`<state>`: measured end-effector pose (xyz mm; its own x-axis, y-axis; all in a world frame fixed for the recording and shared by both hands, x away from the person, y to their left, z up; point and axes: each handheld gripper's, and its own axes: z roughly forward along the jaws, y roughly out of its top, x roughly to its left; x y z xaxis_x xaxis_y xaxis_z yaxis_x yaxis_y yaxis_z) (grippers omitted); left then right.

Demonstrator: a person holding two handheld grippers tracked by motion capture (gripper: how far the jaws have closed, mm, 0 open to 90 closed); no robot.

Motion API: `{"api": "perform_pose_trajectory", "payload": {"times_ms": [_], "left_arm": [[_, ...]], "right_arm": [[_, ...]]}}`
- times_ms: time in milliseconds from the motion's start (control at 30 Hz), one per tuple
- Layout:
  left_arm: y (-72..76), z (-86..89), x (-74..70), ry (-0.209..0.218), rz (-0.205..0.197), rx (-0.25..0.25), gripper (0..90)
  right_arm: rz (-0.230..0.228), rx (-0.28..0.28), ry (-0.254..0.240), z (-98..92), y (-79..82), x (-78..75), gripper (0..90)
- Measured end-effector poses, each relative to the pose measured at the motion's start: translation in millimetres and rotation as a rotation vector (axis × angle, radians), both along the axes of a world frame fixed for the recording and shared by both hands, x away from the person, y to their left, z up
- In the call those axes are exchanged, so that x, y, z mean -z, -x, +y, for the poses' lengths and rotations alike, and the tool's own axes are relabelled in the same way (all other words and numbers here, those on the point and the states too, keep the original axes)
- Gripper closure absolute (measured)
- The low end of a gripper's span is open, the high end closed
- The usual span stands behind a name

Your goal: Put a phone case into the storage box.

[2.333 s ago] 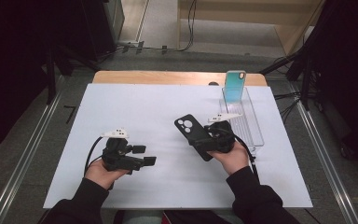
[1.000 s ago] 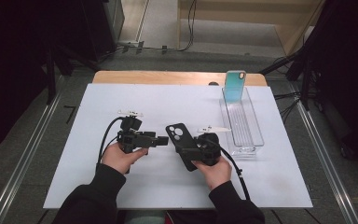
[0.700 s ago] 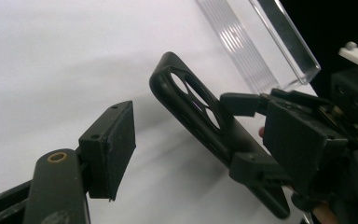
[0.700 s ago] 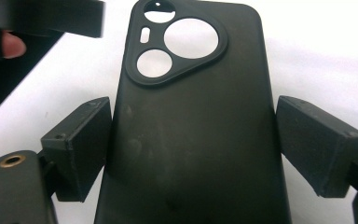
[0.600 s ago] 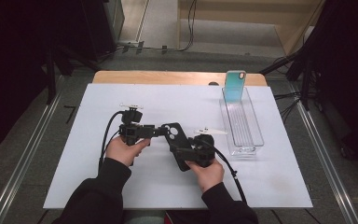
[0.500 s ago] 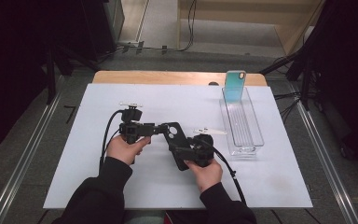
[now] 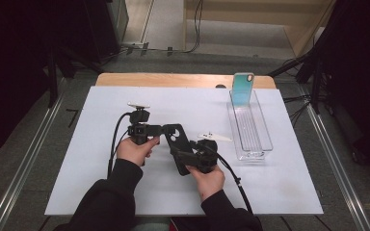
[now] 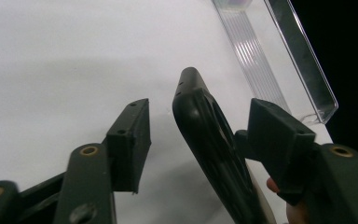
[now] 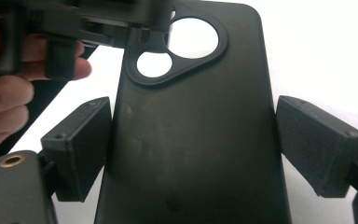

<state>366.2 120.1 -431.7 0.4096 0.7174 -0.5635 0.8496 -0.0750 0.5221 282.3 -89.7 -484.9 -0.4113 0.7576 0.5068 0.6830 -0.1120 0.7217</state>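
A black phone case (image 7: 177, 143) with a camera cutout is held above the white mat, my right gripper (image 7: 187, 157) shut across its width. In the right gripper view the pads (image 9: 79, 144) press on the long edges of the case (image 9: 191, 154). My left gripper (image 7: 166, 130) reaches in from the left at the case's camera end. In the left gripper view the case (image 8: 205, 135) stands edge-on between its jaws, which have just been closing. A gap remains at the left pad (image 8: 133, 140), and the left gripper (image 8: 198, 105) is open.
A clear plastic tray (image 7: 251, 131) lies at the right of the white mat (image 7: 101, 187), with a teal phone case (image 7: 242, 89) standing upright at its far end. A wooden table edge (image 7: 173, 79) runs behind the mat. Cables trail from both grippers.
My left hand has moved right up to the case, and its jaws have narrowed around the camera end. My right hand brought the case left from beside the tray, then held still.
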Motion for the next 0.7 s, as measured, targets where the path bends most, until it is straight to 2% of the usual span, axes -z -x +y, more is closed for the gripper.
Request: {"api": "perform_pose_trajectory", "payload": {"times_ms": [100, 133, 200, 367, 500, 600, 700], "left_arm": [[0.6, -1.4, 0.8, 0.024, -0.001, 0.012, 56.5], [1.2, -2.2, 0.7, 0.026, 0.001, 0.013, 57.8], [1.8, -2.4, 1.0, 0.036, -0.003, 0.009, 66.3], [1.7, -2.0, 1.0, 0.073, 0.013, 0.005, 71.0], [2.8, -1.5, 0.3, 0.117, 0.012, 0.010, 73.8], [2.6, 0.8, 1.1, 0.162, 0.033, 0.006, 75.3], [2.3, 2.3, 1.4, 0.182, 0.046, 0.003, 77.4]], "right_arm": [[-0.015, 0.004, -0.010, 3.2, 2.2, -1.1, 12.0], [-0.021, 0.006, -0.013, 4.4, 2.5, -1.2, 12.0], [-0.026, 0.007, -0.015, 5.9, 3.2, -1.5, 12.0], [-0.030, 0.004, -0.012, 7.1, 2.8, 0.2, 11.9], [-0.038, 0.007, -0.010, 8.1, 2.8, 0.7, 11.9], [-0.050, 0.004, -0.005, 8.4, 3.2, -0.1, 11.6], [-0.082, 0.004, 0.028, 9.5, 4.0, -1.6, 11.4]]}}
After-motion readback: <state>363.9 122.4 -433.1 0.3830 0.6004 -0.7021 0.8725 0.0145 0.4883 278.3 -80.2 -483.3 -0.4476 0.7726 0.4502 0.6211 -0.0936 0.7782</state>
